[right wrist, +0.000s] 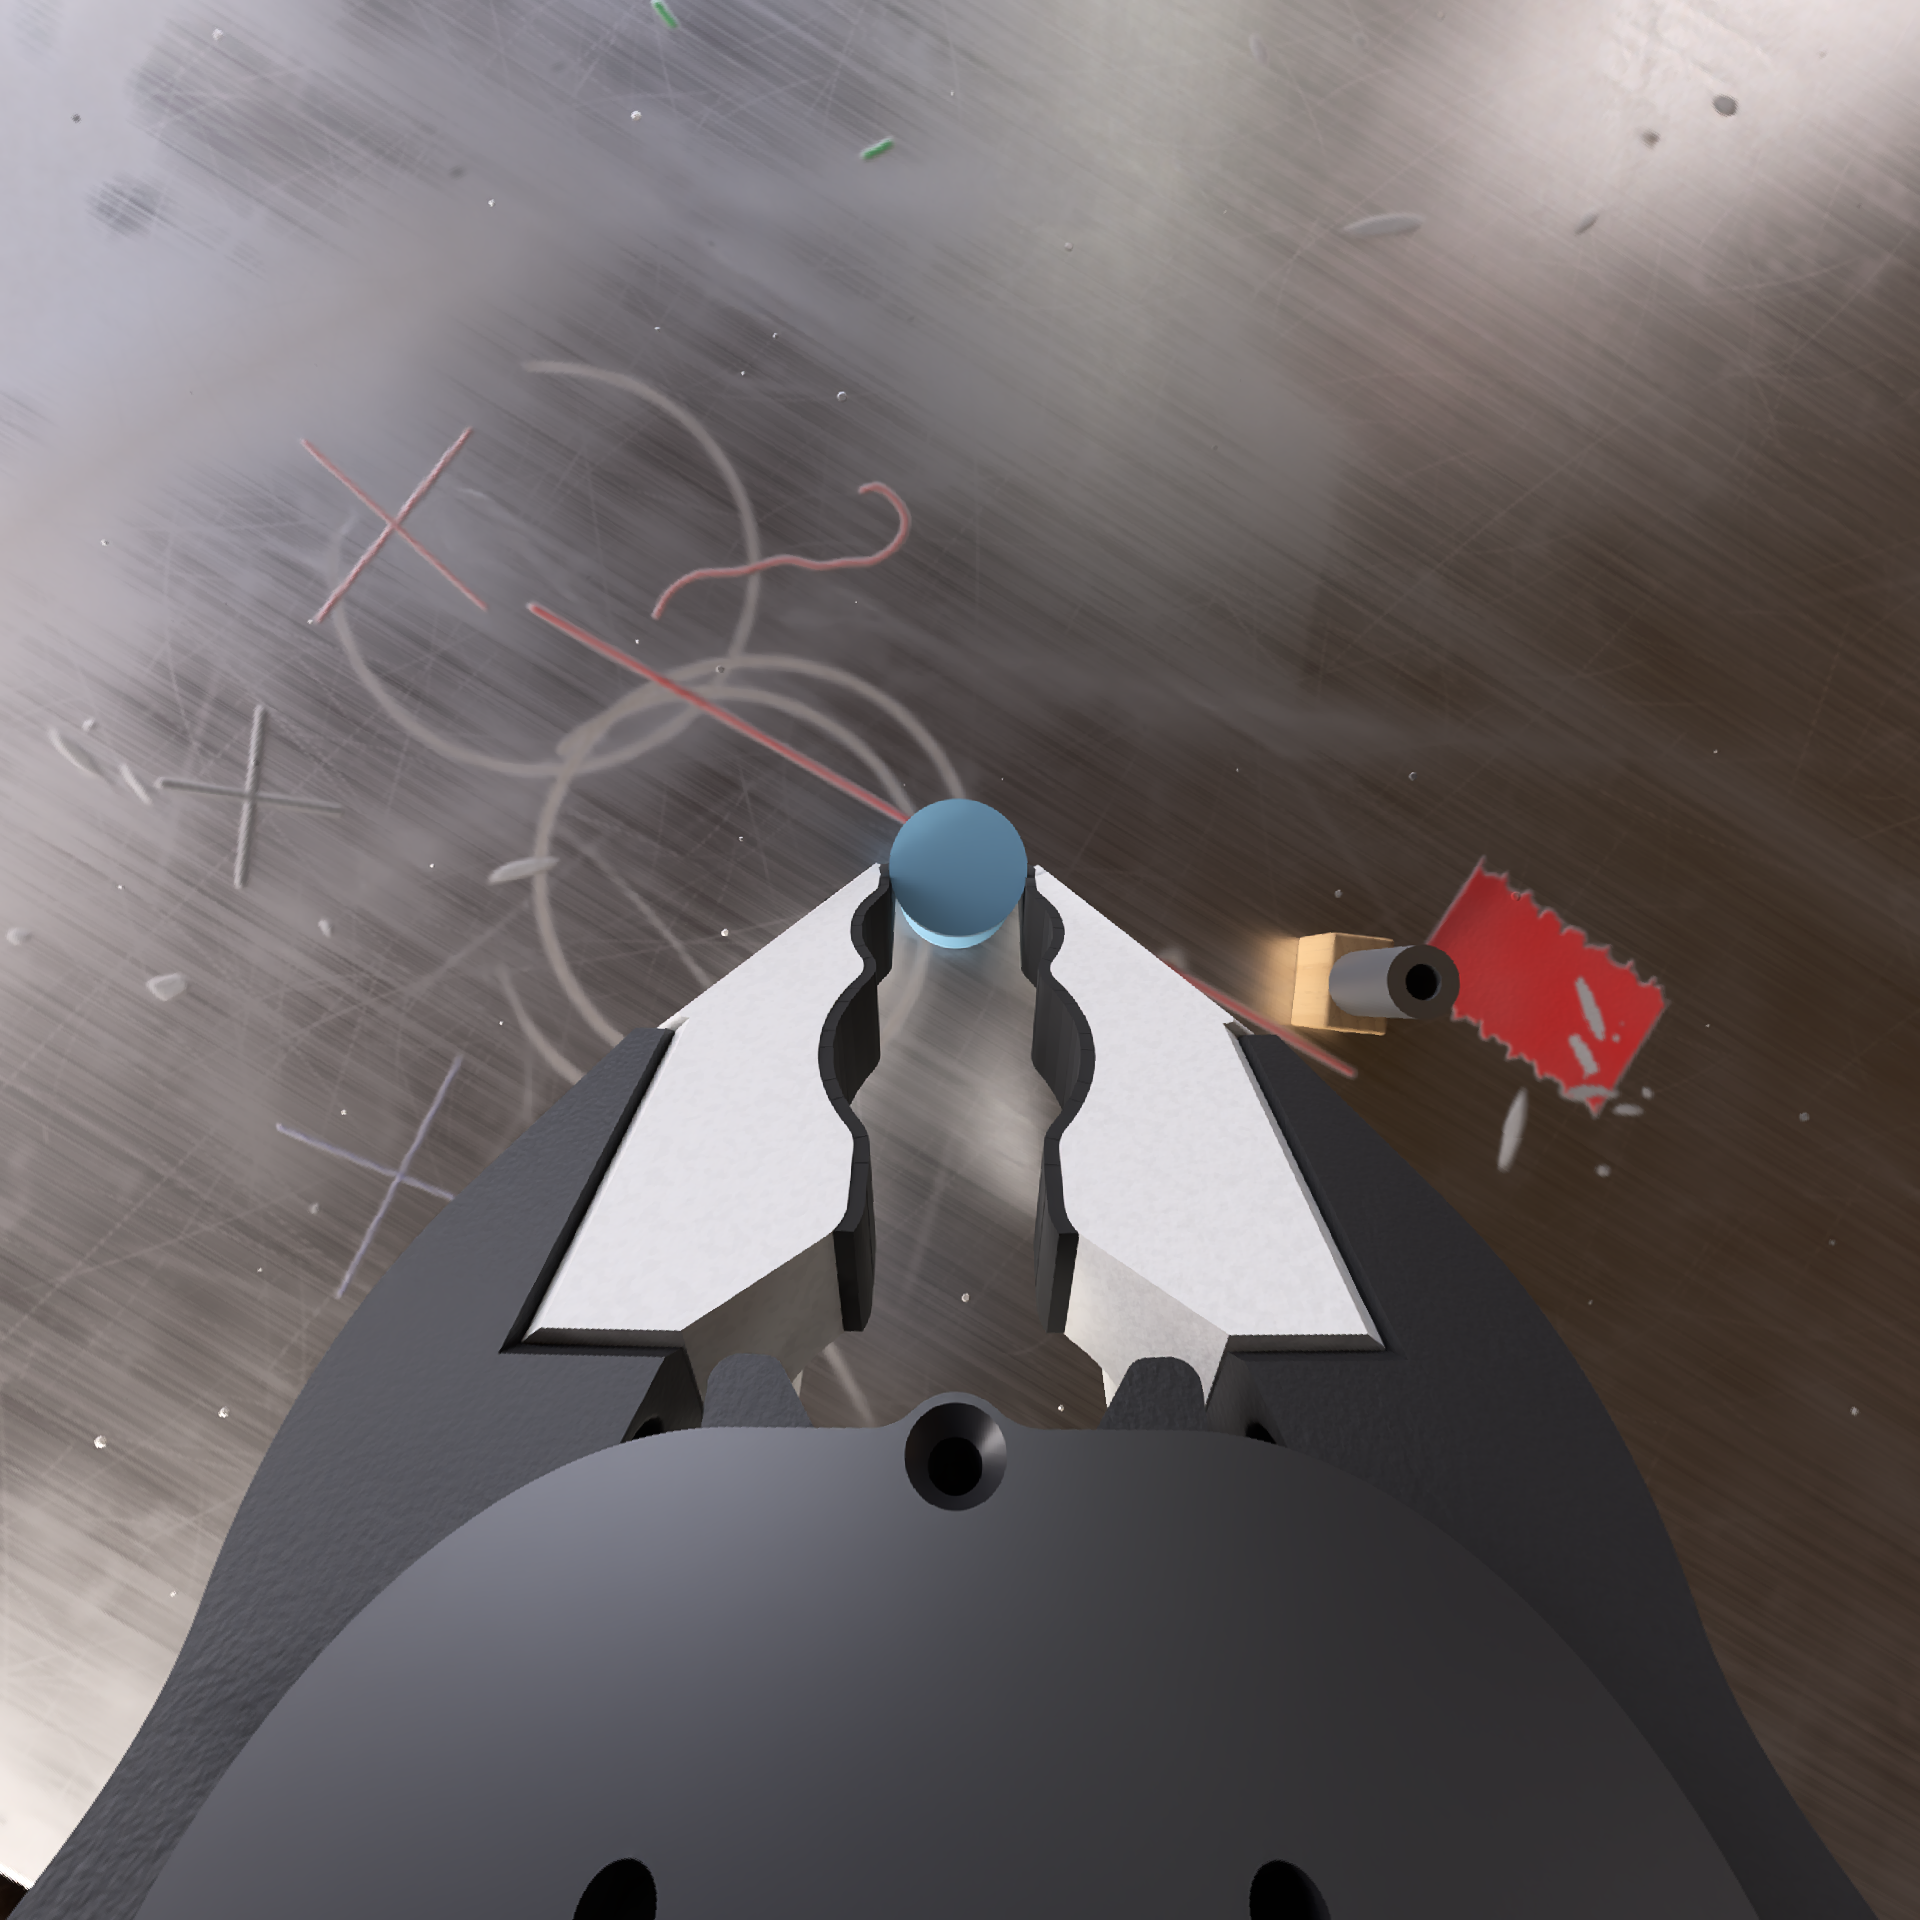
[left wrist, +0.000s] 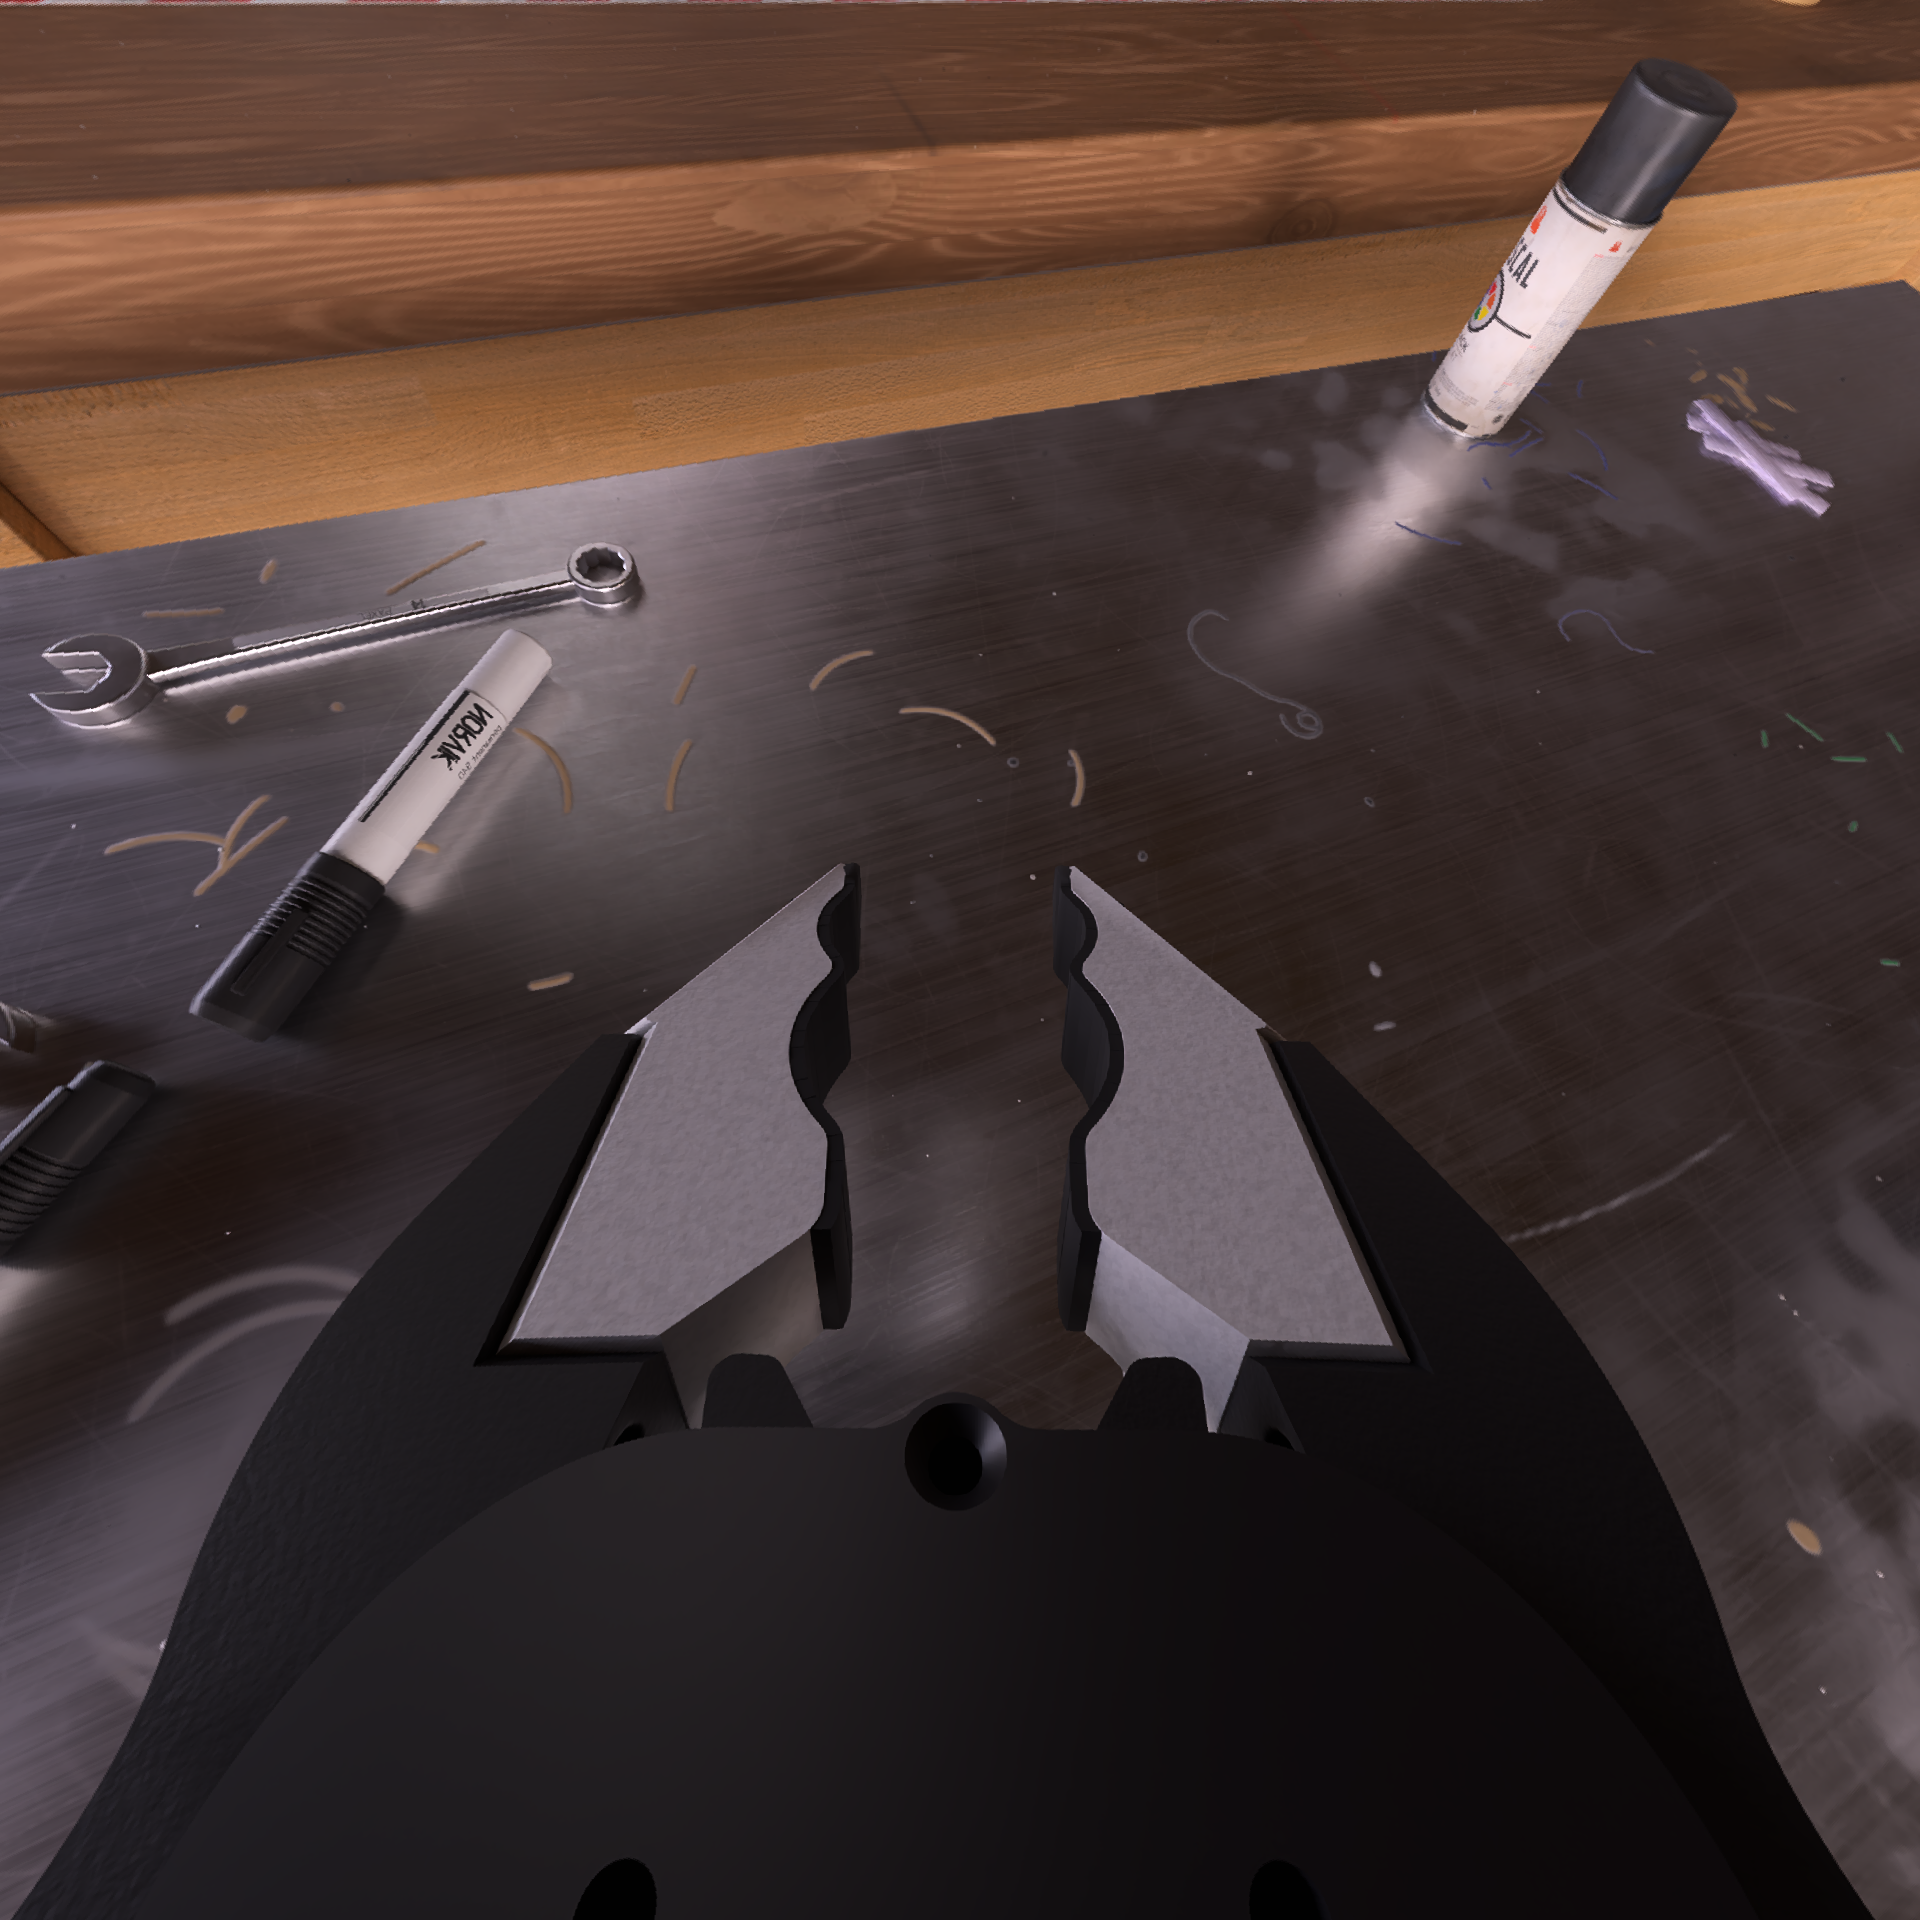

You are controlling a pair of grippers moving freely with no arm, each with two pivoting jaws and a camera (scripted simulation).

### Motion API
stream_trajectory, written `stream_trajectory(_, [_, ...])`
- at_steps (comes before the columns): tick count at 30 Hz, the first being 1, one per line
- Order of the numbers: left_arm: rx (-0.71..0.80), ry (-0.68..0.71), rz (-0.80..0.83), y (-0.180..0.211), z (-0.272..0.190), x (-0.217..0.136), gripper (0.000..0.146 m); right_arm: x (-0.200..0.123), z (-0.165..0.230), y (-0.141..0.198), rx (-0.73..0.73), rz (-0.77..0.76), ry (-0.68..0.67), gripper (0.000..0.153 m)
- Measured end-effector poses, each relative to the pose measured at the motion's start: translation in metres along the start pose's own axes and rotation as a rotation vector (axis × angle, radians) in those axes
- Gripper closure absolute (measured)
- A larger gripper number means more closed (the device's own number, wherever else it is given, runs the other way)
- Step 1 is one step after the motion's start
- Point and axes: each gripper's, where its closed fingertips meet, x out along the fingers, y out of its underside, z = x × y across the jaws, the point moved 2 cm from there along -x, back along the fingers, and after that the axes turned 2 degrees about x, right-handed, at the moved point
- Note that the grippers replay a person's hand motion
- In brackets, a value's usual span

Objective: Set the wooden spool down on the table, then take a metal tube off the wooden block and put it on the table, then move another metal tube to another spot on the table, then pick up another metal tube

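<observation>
My right gripper (right wrist: pixel 958 883) is shut on a small blue round-topped object (right wrist: pixel 958 857) held between its fingertips, above the scratched metal table (right wrist: pixel 1247 416). To its right a short dark metal tube (right wrist: pixel 1387 982) lies on a small wooden block (right wrist: pixel 1322 985), its open end facing me. My left gripper (left wrist: pixel 958 883) is open and empty, low over the metal table (left wrist: pixel 1247 831). No wooden spool and no other tubes show in either view.
A red torn patch (right wrist: pixel 1548 987) lies flat just past the tube. In the left wrist view a wrench (left wrist: pixel 343 634), a black-capped white marker (left wrist: pixel 384 831) and another marker (left wrist: pixel 62 1143) lie at the left. A spray can (left wrist: pixel 1558 260) stands far right by wooden boards (left wrist: pixel 727 229).
</observation>
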Motion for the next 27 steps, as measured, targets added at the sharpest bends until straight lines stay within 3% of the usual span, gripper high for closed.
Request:
stream_trajectory(5, [-0.003, -0.022, -0.003, 0.0, 0.008, -0.003, 0.109, -0.003, -0.003, -0.001, -0.002, -0.002, 0.014, 0.129])
stream_trajectory(10, [-0.034, -0.046, 0.0, 0.003, 0.024, -0.008, 0.109, -0.03, -0.002, -0.022, -0.006, -0.091, 0.042, 0.129])
stream_trajectory(15, [-0.079, -0.057, 0.044, 0.018, 0.039, 0.0, 0.109, -0.041, 0.073, -0.079, -0.138, -0.267, -0.192, 0.129])
stream_trajectory(19, [-0.092, -0.057, 0.081, 0.025, 0.042, 0.005, 0.109, -0.011, 0.151, -0.097, -0.239, -0.193, -0.382, 0.129])
stream_trajectory(23, [-0.05, -0.085, 0.083, 0.025, 0.043, 0.004, 0.109, 0.025, 0.202, -0.089, -0.336, -0.059, -0.417, 0.129])
stream_trajectory(27, [-0.035, -0.086, 0.083, 0.025, 0.041, 0.005, 0.109, 0.043, 0.216, -0.083, -0.406, -0.023, -0.363, 0.129])
